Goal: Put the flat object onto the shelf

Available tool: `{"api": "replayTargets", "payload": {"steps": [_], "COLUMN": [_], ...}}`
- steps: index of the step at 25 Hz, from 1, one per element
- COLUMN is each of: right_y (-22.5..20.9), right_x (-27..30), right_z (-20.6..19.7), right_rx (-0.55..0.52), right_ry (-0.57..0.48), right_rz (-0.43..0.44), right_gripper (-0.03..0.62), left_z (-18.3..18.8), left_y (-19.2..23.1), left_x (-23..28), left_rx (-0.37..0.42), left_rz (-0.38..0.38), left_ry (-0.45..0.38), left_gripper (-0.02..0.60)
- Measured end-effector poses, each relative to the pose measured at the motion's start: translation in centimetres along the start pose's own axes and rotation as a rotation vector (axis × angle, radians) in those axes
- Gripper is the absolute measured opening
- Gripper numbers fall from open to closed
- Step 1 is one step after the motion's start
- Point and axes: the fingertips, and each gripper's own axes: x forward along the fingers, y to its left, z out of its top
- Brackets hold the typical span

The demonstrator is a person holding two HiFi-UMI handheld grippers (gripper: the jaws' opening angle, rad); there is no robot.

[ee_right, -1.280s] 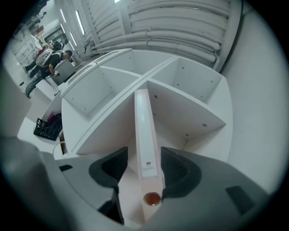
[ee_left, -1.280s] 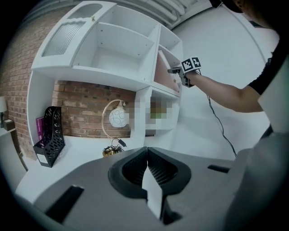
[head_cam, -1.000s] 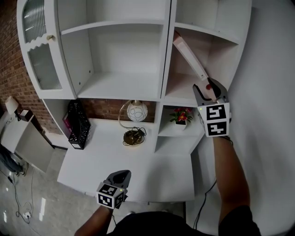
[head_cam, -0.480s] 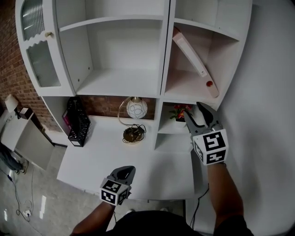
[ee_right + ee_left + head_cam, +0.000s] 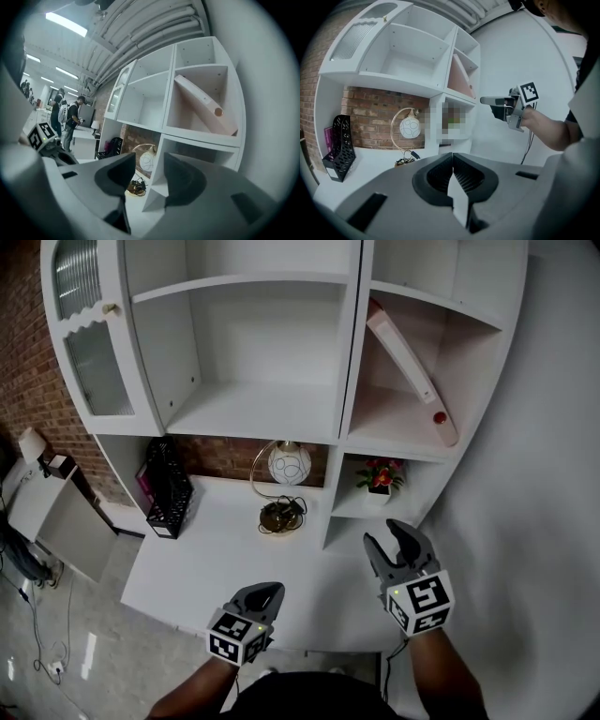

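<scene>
Grey right gripper point(image 5: 382, 532), jaws apart, closing, empty

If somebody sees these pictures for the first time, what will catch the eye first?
First, the long flat object leaning slantwise in the upper right compartment of the white shelf unit. Next, the right gripper over the right side of the desk, empty, its jaws apart though they have just been closing a little. Then the globe lamp at the back of the desk, before the brick wall.
</scene>
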Motion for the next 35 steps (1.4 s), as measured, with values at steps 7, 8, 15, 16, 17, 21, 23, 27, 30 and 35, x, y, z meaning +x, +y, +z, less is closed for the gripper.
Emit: {"api": "replayTargets", "payload": {"steps": [7,8,15,16,17,21,23,27,30,35], "right_y": [3.5,3.8,5.2,5.3,5.4,5.7,5.9,6.6,7.4,9.0], "right_x": [-1.2,-1.3,-1.8,-1.9,-2.0,-2.5,-2.8,-3.2,-3.5,-3.9], "right_z": [-4.8,-5.5,-9.2,-9.5,-9.7,-10.6,-11.1,-12.0,-12.4,-13.1], "right_rx": [0.142,0.162,0.233,0.238,0.243,0.267,0.284,0.331,0.363,0.391], "right_ry": [0.028,0.037,0.091,0.097,0.101,0.106,0.111,0.121,0.126,0.134], "right_rz": [0.069,0.072,0.083,0.084,0.084,0.082,0.082,0.093,0.114,0.150], "right_gripper": [0.186,0.184,0.179,0.178,0.178,0.176,0.175,0.170,0.151,0.101], "left_z": [-0.6,-0.7,-1.1,-1.1,-1.2,-1.5,-1.7,-1.7,-1.5,-1.6], "left_y": [0.0,0.0,-0.3,-0.4,-0.5,-0.7,-0.8,-1.2,-1.7,-2.4], "left_x": [-0.2,-0.2,-0.2,-0.2,-0.3,-0.4,-0.4,-0.5,-0.3,-0.1], "left_rx": [-0.029,-0.032,-0.040,-0.041,-0.041,-0.040,-0.038,-0.035,-0.026,-0.021], "left_rz": [0.007,0.008,0.006,0.005,0.005,0.006,0.002,-0.008,-0.020,-0.040], "left_ry": [0.003,0.004,0.004,0.004,0.005,0.010,0.012,0.009,0.007,0.008], "left_gripper": [0.006,0.005,0.006,0.006,0.005,0.006,0.006,0.006,0.006,0.006]}}
